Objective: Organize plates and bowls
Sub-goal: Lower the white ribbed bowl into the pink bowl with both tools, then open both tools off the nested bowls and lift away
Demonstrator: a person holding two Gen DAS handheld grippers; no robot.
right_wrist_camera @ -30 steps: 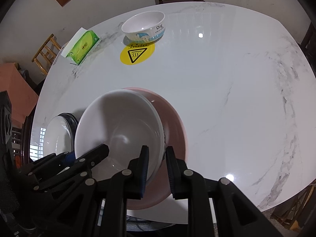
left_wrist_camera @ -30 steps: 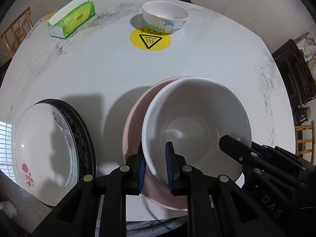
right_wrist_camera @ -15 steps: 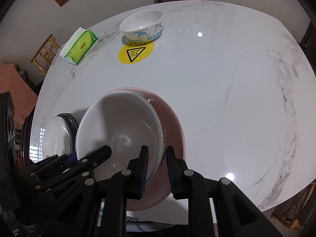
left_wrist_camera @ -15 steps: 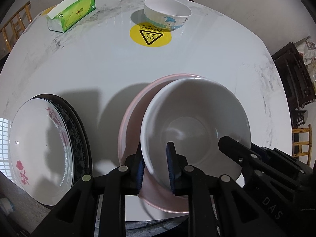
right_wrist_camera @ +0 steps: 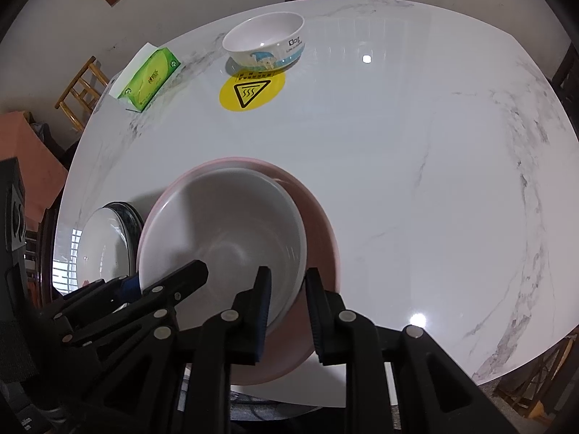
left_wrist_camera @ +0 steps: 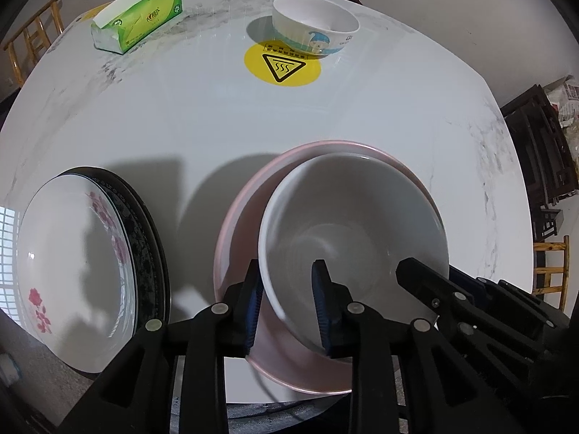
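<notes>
Over the pink bowl (left_wrist_camera: 246,217) at the table's (left_wrist_camera: 362,115) near edge, both tools, left tool (left_wrist_camera: 286,303) and right tool (right_wrist_camera: 287,311), have widened off the white bowl's (left_wrist_camera: 354,224) rim, leaving it nested: stacking done.

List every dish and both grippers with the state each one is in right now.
White bowl: nested in pink bowl, rim between both grippers' jaws.
Pink bowl: on table.
Flowered plate: stacked on dark plate.
Cartoon bowl: upright, empty.
Left gripper: open.
Right gripper: open.

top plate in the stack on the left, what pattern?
White with pink-red flowers, on the top plate; clearest in the left wrist view.
</notes>
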